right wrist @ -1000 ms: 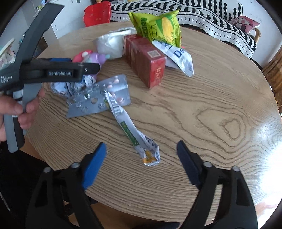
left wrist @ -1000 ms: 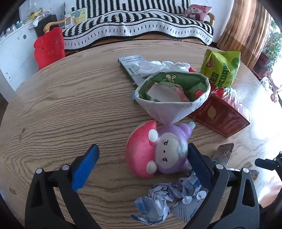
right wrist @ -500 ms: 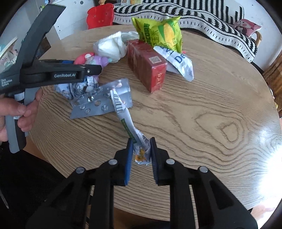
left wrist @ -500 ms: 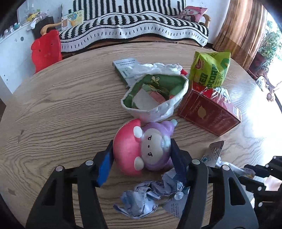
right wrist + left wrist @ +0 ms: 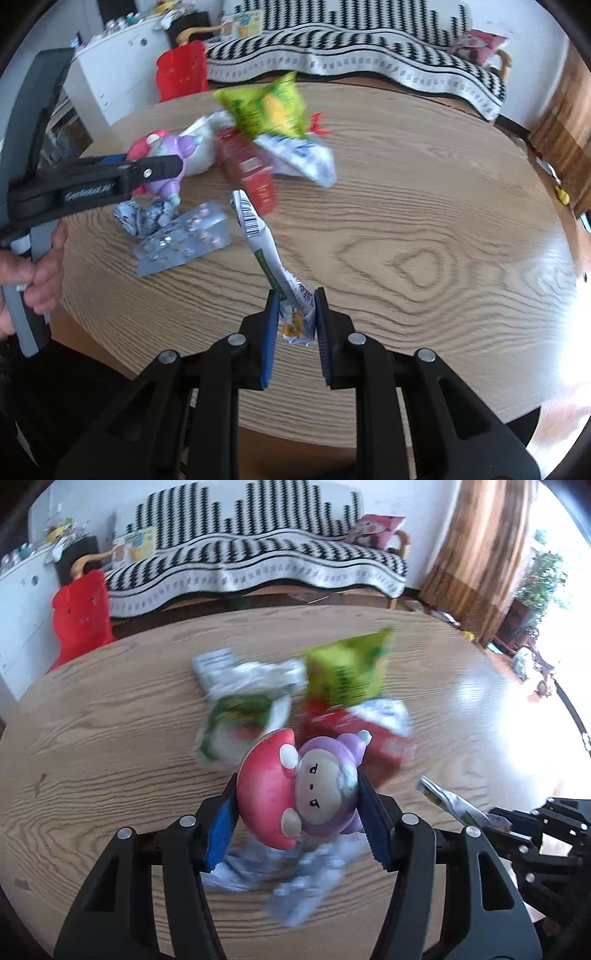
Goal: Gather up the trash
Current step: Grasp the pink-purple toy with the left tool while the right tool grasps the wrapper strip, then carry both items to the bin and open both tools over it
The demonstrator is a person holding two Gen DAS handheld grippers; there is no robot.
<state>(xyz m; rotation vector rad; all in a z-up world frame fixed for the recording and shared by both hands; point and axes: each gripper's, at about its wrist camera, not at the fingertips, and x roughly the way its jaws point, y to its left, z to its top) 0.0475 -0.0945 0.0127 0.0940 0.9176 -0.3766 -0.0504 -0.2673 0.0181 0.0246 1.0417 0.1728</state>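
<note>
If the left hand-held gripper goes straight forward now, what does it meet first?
Probably the red box just behind the pink and purple toy figure it holds; blur makes depth unclear.

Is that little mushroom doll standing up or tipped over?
Tipped sideways: the mushroom doll, clamped in the left tongs, shows its face rotated, red cap pointing left.

The left gripper (image 5: 147,171) arm reads — blurred, probably — "GenRobot.AI"; a barcode marks the wrapper (image 5: 273,258).
</note>
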